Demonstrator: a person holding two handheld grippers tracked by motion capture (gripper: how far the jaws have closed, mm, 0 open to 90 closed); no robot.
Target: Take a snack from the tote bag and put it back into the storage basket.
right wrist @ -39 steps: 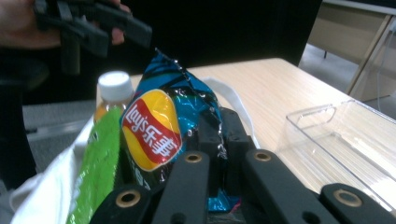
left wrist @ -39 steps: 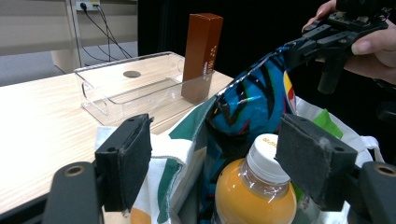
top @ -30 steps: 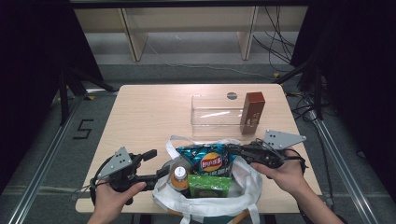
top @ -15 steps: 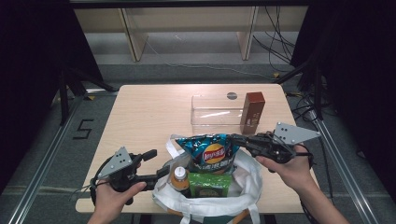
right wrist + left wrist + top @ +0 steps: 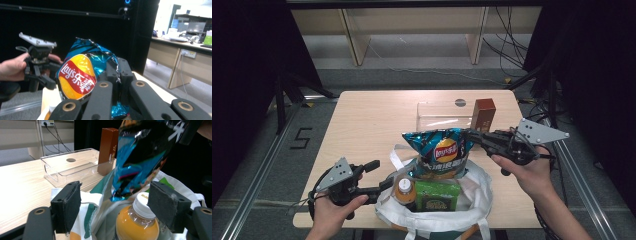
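Clearly the right hand-held gripper point(image 5: 472, 135) is clamped on the top corner of the chip bag point(image 5: 439, 152), held half out of the white tote point(image 5: 477, 200); the slick foil could slip free. The left hand-held gripper point(image 5: 389, 182), jaws apart, straddles the tote's rim beside the juice bottle point(image 5: 404, 190)

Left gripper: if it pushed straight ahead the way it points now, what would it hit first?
Probably the orange juice bottle in the white bag: its cap sits between the open left gripper fingers, though depth is uncertain.
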